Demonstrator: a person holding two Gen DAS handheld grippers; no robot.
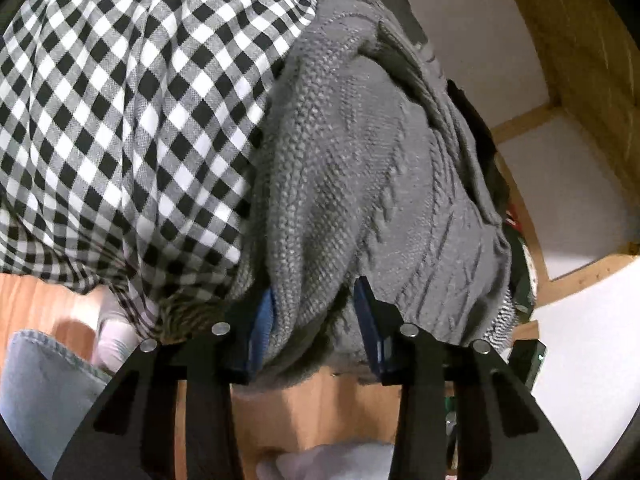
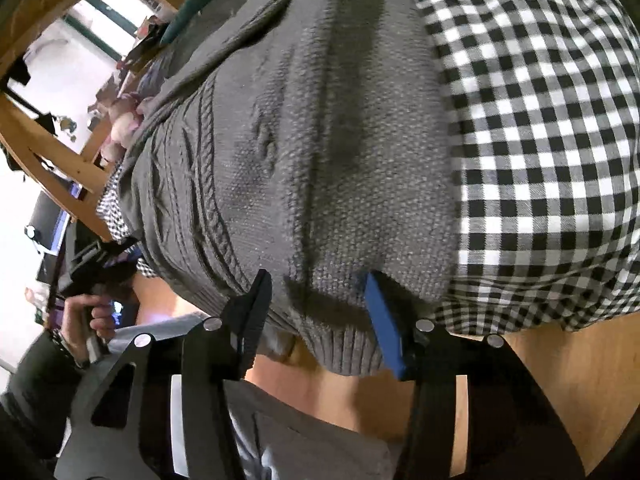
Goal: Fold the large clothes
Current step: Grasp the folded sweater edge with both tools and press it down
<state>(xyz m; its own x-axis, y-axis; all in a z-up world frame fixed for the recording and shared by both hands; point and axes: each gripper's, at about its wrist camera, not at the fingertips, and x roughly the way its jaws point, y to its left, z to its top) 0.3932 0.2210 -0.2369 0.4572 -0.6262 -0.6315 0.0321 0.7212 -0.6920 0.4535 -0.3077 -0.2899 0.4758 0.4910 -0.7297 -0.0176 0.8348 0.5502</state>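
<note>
— On the checked cloth [image 1: 120, 120], where's the sweater [image 1: 340, 180]?
— Hanging over its edge; left gripper [image 1: 316, 320] and right gripper [image 2: 320, 312] each pinch the hem.

Grey cable-knit sweater [image 1: 360, 168], darker grey in right wrist view. Black-and-white gingham cloth [image 1: 132, 112], checks small and even. Fingers [image 2: 386, 320] blue-padded on black frames; left gripper [image 1: 316, 328] same blue pads. Floor [image 1: 44, 304] orange-brown wood. Light blue denim [image 1: 40, 376] with pale stitching. Timber frame [image 1: 580, 40] honey-coloured, white panels between.
</note>
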